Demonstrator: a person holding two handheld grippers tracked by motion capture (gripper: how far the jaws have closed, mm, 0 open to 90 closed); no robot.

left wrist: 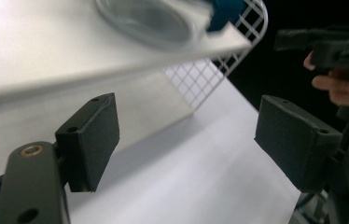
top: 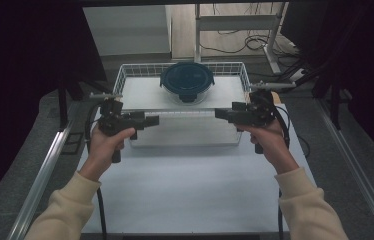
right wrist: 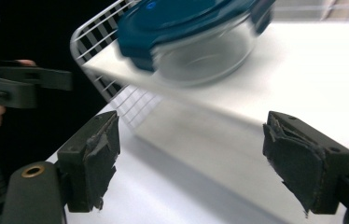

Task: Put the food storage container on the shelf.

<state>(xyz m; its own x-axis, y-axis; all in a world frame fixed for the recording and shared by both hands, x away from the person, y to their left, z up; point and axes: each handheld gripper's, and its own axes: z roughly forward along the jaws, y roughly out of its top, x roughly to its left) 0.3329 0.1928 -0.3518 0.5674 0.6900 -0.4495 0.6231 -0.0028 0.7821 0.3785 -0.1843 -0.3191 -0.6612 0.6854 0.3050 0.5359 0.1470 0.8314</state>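
A round glass container with a dark blue lid (top: 187, 80) sits on a white board inside a white wire basket (top: 123, 75) at the far middle of the table. My left gripper (top: 154, 120) hovers at the basket's front left and points right. My right gripper (top: 218, 114) hovers at its front right and points left, facing the other. In the left gripper view the jaws (left wrist: 189, 140) stand wide apart with nothing between them, and the container (left wrist: 149, 21) is above them. In the right gripper view the jaws (right wrist: 200, 158) also stand apart and empty, below the container (right wrist: 196, 42).
The white tabletop (top: 190, 190) stretches between the basket and the person's sleeves. Metal rails (top: 45, 170) run along both sides of the table. Cables (top: 255, 42) and a metal frame leg lie on the floor behind the basket. Dark drapes hang left and right.
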